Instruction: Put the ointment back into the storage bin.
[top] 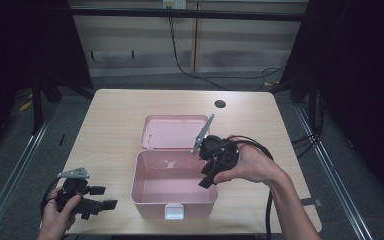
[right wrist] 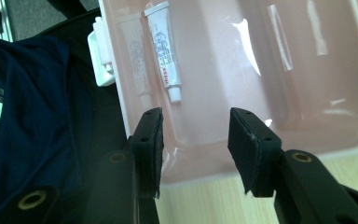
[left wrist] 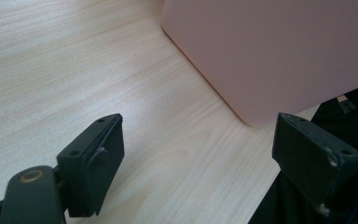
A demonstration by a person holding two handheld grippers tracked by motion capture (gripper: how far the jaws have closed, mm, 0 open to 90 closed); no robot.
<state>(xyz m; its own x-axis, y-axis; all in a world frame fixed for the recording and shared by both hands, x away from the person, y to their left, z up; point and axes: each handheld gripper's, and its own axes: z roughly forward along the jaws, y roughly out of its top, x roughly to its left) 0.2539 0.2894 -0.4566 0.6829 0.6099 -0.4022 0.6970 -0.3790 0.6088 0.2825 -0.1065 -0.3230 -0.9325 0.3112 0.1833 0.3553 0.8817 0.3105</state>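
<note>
Jaws of both grippers are held apart, nothing between them.
Tube (right wrist: 164, 49) is seen lying inside pink box (top: 145, 195), near its latch wall; right gripper (top: 211, 172) is poised over the box, left gripper (top: 102, 197) beside it. Placement judged done; lid (top: 172, 131) is left open.

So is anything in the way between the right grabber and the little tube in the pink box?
No. The right gripper hangs open over the pink box, and the tube lies uncovered on the bottom.
</note>
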